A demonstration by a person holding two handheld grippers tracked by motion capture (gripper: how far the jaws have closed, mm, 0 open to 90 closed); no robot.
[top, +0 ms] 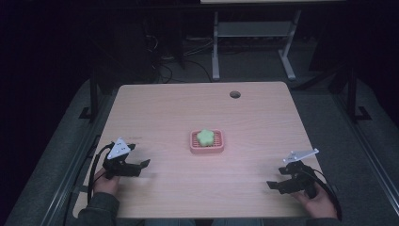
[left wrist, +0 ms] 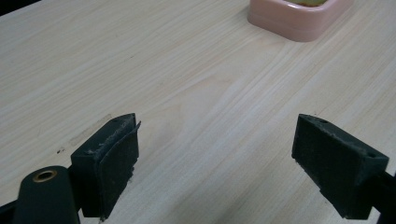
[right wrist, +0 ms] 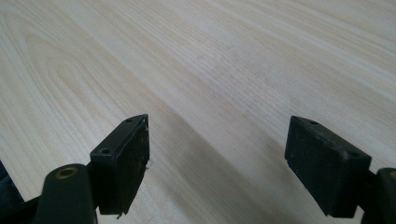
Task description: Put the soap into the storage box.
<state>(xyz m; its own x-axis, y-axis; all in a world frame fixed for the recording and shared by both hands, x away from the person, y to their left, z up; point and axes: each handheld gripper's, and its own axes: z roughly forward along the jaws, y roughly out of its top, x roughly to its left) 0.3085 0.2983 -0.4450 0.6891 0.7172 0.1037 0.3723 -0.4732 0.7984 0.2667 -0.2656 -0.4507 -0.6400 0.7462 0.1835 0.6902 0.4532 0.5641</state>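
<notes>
You had a bare wooden table (top: 160,108) in front of you, with one dish on it.

The table top was pale wood with grain running across it, and a small round hole (top: 235,94) sat near its far edge, right of the middle. A pink soap dish (top: 207,141) rested directly on the wood near the centre, well apart from every edge. In the left gripper view the same dish (left wrist: 299,18) showed at the top, with a faint scuff mark (left wrist: 86,130) on the wood nearer you.
</notes>
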